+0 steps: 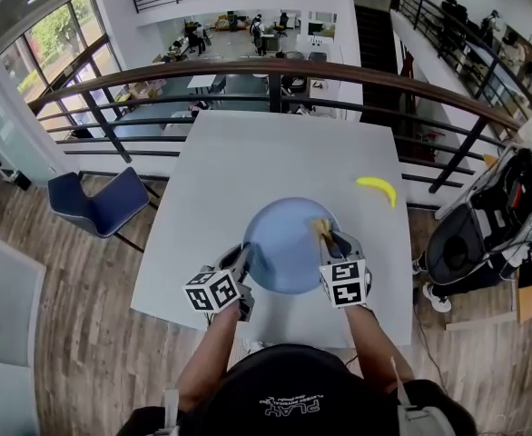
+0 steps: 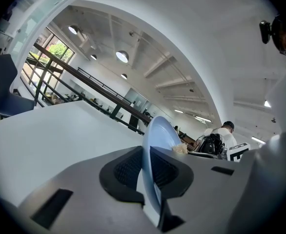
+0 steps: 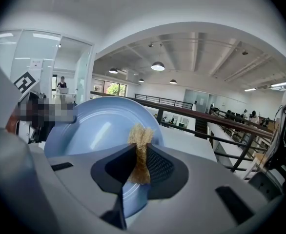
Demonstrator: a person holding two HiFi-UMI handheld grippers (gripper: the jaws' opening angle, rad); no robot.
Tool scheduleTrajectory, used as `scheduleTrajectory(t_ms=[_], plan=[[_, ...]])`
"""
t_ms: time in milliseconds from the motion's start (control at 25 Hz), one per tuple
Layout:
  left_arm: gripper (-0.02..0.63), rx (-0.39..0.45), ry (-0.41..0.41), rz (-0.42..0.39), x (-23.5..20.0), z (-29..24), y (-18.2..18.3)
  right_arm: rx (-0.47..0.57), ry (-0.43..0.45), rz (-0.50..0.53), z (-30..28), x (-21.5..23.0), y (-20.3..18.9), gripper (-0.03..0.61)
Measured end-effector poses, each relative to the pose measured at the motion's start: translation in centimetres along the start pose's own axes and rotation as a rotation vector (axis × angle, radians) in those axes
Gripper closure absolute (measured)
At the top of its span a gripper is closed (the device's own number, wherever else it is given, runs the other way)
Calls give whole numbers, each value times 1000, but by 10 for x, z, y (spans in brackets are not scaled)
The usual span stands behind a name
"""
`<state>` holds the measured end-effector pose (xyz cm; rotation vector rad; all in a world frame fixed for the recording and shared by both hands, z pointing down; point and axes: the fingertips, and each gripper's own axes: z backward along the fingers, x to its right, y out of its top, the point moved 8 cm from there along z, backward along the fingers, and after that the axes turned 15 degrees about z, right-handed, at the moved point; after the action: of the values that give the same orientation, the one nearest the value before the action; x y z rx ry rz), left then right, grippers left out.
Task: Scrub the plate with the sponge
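- My left hand-held gripper clamps the plate by its near-left rim, over the surface.
- My right hand-held gripper pinches the sponge upright; the plate's face lies just ahead, toward my left.

Edge-on between the left gripper's jaws, the round pale-blue plate shows only its rim, its near edge swallowed between them. Beyond it, just a tuft of the tan fibrous sponge peeks out, and its lower end vanishes between the right gripper's jaws.

White table, wood floor, blue chair (left), curved railing
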<state>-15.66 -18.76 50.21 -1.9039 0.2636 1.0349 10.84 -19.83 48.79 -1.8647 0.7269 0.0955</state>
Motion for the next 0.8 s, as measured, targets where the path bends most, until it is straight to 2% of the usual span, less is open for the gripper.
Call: scheduleTrajectory(t_ms=[280, 440, 800], plan=[[574, 0, 10, 16, -7, 6, -7, 0, 1, 8, 2, -4, -4, 509], [575, 5, 16, 29, -14, 9, -1, 21, 33, 29, 7, -18, 9, 509], [584, 34, 13, 40, -17, 17, 8, 113, 276, 96, 27, -90, 56, 509]])
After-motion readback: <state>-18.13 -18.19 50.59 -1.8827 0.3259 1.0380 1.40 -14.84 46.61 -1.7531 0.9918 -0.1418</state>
